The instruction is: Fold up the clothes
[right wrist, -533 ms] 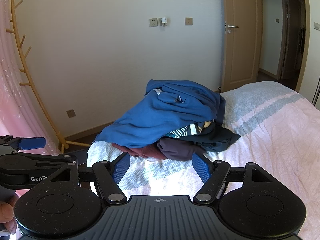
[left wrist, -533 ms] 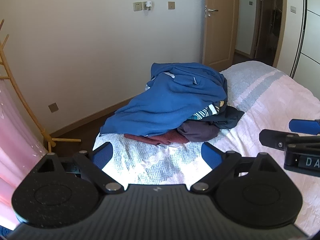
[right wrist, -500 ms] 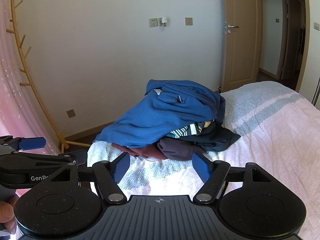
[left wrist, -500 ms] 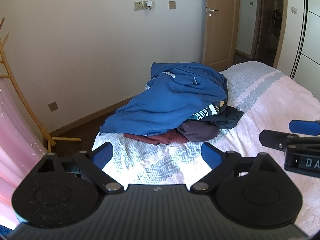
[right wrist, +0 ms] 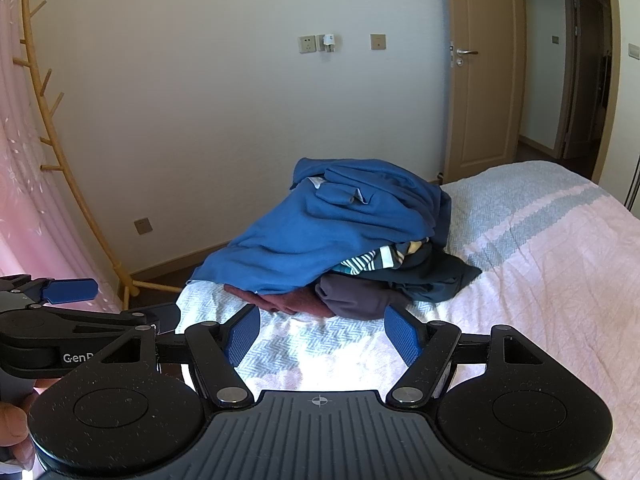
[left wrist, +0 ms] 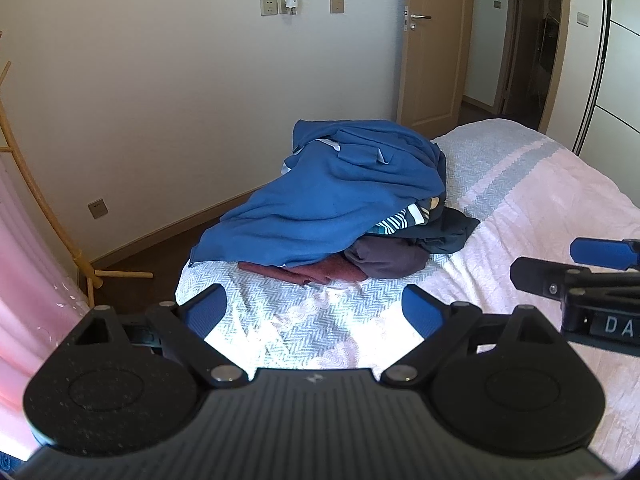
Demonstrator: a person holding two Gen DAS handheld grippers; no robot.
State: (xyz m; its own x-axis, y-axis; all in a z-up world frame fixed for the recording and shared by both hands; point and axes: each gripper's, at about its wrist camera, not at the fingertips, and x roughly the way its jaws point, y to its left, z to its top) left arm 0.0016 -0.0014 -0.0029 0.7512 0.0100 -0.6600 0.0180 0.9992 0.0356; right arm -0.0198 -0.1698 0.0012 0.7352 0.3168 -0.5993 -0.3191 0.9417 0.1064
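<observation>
**Blue-topped clothes pile ahead of both empty grippers**

Blue garment [left wrist: 332, 208] caps the clothes pile [right wrist: 360, 256] at the bed [left wrist: 540, 208] corner. The pile lies beyond the left gripper [left wrist: 316, 310] and right gripper [right wrist: 320, 334], untouched. Both stand wide open, holding nothing. Nothing has shifted since the earlier frames.

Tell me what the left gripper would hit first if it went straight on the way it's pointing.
Probably the bedspread just short of the clothes pile. The left gripper is open, tilted down, with only bare cover between its fingers; depth is hard to judge.
</observation>
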